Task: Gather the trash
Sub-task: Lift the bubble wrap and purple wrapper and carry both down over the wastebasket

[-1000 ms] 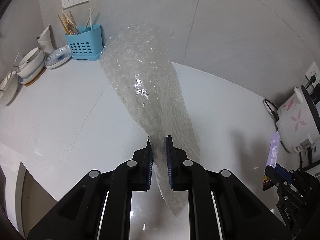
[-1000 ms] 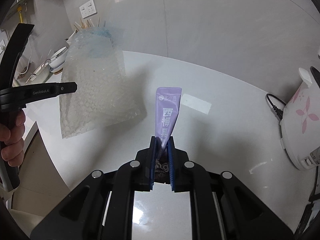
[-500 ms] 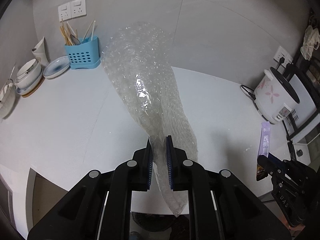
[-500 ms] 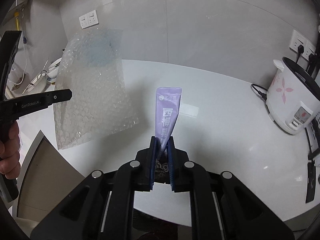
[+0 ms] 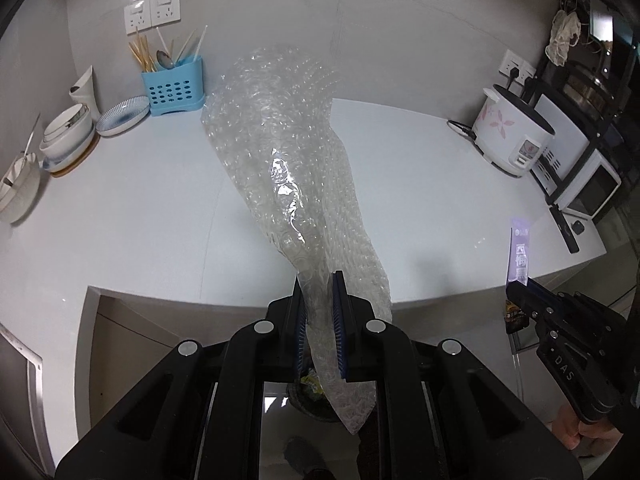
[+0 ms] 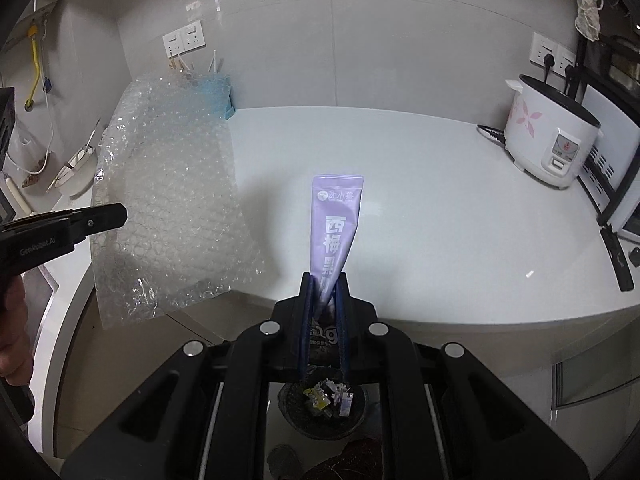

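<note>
My left gripper (image 5: 319,280) is shut on a clear sheet of bubble wrap (image 5: 288,168) that stands up in front of the camera; its lower end hangs below the fingers. My right gripper (image 6: 324,280) is shut on a purple snack packet (image 6: 335,224) with white print, standing upright. Both grippers are past the front edge of the white counter (image 6: 440,208). Below, on the floor, a dark trash bin (image 6: 323,408) holds several scraps of paper. The right wrist view shows the left gripper (image 6: 120,214) on the left with the bubble wrap (image 6: 168,216).
A blue cutlery holder (image 5: 173,87), bowls (image 5: 66,136) and a plate (image 5: 122,115) stand at the counter's back left. A white rice cooker (image 6: 548,140) with a flower print and a black rack (image 5: 580,140) are at the right. A hand (image 6: 14,340) holds the left gripper.
Both grippers have pulled back from over the counter to beyond its front edge, each still holding its item. The trash bin on the floor has come into view beneath them.
</note>
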Demonstrator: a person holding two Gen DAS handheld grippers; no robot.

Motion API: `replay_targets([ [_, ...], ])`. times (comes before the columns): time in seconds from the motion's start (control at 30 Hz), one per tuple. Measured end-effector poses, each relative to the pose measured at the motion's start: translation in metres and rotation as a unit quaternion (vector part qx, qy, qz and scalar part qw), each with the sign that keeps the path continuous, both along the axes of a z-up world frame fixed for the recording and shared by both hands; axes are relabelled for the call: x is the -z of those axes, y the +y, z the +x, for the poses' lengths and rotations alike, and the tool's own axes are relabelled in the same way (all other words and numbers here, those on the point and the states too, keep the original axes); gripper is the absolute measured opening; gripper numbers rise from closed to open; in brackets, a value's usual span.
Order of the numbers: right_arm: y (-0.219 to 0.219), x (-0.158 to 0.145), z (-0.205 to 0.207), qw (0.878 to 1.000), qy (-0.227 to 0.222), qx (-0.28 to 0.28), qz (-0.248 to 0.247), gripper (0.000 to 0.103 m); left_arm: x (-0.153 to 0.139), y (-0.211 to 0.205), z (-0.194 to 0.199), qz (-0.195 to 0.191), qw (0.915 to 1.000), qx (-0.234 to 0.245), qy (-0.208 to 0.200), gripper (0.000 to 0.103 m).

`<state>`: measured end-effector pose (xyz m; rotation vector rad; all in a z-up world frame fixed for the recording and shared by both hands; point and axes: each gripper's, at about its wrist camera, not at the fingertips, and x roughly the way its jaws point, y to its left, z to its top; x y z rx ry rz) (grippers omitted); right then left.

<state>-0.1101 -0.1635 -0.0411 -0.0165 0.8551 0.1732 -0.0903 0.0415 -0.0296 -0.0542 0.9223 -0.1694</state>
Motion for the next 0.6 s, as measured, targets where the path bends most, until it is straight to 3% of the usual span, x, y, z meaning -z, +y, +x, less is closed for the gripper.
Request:
replay_targets([
  [0.43,0.0,0.032,-0.018,0.999,0.037,-0.025,-0.002,0.01,0.05,-0.006,-0.056,0.007,0.9991,0.008,0.041,0.012],
  [0.6,-0.004,0.064,-0.03,0.997,0.07,-0.04,0.006,0.01,0.08,-0.013,-0.074,0.015,0.9976,-0.002,0.067,0.012],
])
